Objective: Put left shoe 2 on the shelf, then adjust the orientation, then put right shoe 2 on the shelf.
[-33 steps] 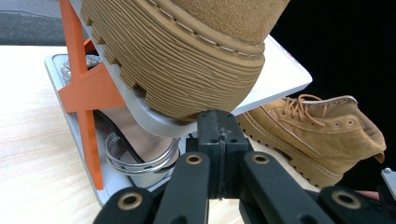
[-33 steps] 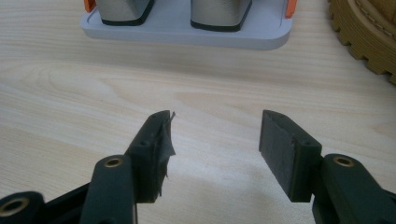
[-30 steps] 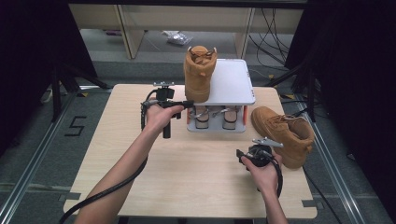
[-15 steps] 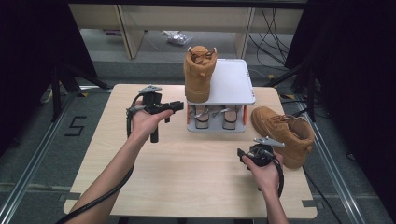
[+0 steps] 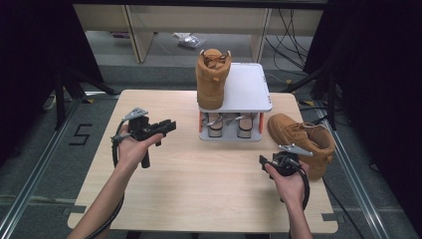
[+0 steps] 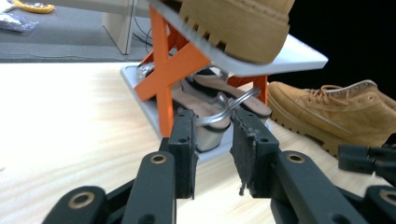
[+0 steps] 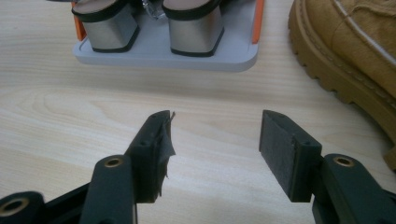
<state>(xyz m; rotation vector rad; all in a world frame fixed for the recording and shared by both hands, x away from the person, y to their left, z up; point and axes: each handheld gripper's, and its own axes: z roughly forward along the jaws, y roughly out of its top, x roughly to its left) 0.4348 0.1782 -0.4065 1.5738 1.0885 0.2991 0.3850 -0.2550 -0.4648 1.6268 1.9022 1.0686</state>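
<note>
One tan boot stands upright on the top shelf of a small grey rack with orange legs. Its sole shows in the left gripper view. A pair of block-heel sandals sits on the rack's lower shelf. The second tan boot lies on the table right of the rack. My left gripper hovers left of the rack, pointing at it. Its jaws have just been opening and hold nothing. My right gripper rests near the second boot, open and empty.
The light wooden table has bare surface in front of the rack and on its left half. Beyond its far edge are a grey floor, pale furniture legs and cables. Dark stands flank both sides.
My left gripper has drawn away from the rack toward the left and slightly down. Its jaws went from shut to open. The right hand has stayed put.
</note>
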